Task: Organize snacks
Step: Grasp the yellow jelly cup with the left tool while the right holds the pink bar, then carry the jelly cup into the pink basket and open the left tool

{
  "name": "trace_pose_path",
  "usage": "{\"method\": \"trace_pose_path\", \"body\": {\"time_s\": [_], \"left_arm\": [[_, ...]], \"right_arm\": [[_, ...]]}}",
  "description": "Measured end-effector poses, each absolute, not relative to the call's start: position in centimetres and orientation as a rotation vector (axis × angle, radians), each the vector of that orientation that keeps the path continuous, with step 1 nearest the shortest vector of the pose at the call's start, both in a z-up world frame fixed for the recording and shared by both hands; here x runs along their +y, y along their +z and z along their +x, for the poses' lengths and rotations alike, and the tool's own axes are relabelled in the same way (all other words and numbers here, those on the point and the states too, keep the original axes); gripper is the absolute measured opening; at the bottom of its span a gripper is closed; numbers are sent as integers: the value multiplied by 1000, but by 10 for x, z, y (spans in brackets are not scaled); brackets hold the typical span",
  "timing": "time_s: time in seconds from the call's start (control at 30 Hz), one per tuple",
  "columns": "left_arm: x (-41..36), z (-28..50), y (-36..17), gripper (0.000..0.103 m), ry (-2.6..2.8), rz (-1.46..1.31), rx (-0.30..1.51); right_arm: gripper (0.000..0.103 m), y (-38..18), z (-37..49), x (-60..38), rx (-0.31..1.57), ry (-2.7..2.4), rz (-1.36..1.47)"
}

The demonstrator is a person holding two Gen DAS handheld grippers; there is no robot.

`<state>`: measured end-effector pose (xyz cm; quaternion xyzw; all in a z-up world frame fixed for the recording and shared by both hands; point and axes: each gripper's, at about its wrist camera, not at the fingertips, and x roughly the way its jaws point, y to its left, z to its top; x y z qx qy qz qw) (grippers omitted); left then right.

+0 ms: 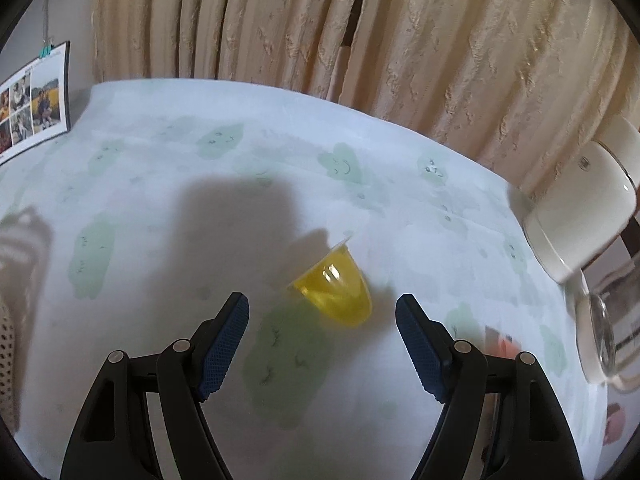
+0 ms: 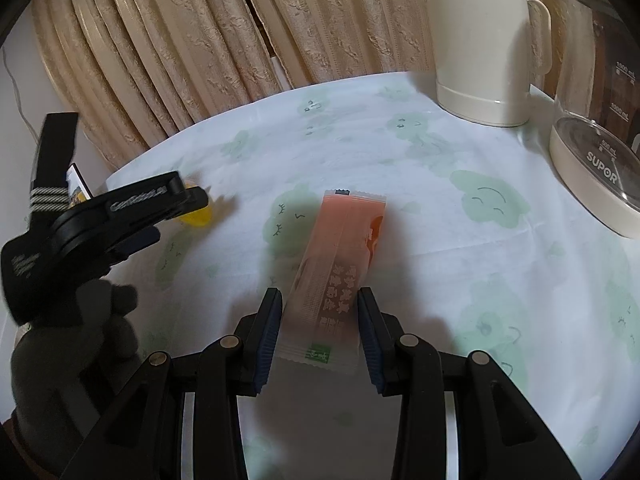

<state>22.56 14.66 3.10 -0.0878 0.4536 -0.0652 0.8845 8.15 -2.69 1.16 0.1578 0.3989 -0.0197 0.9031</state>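
A yellow jelly cup (image 1: 332,292) lies on its side on the cloud-print tablecloth (image 1: 160,160). My left gripper (image 1: 321,304) is open, and the cup sits just beyond the gap between its blue pads (image 1: 224,344). A pink snack packet (image 2: 340,248) lies flat on the cloth, pointing away from me. My right gripper (image 2: 319,300) is open with its fingers (image 2: 268,332) close along both long sides of the packet's near half. The right wrist view also shows the left gripper (image 2: 120,208), held by a gloved hand (image 2: 72,340), with the jelly cup (image 2: 198,216) partly hidden behind it.
A white kettle (image 2: 480,40) and a glass SUPOR pitcher (image 2: 592,152) stand at the table's far right. A photo calendar (image 1: 32,100) leans at the far left. A perforated cream basket (image 1: 8,344) shows at the left edge. Beige curtains (image 1: 360,20) hang behind the table.
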Motion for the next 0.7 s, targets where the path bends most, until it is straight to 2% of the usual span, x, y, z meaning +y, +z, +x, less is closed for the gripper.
{"method": "trace_pose_path", "body": {"time_s": [0.33,0.4,0.5,0.7], "left_arm": [[142,240,22,74,-113,-163,936],[142,240,22,68,-108,-153,931],[143,240,21,49,-121,-154,925],[144,236,23,49,-138,-146,914]], "right_arm": [[35,12,82,-26,821,-46,328],[35,12,83,-27,821,-46,327],[35,12,83,-27,821,-46,327],[35,15,82,-28,810,-47,325]]}}
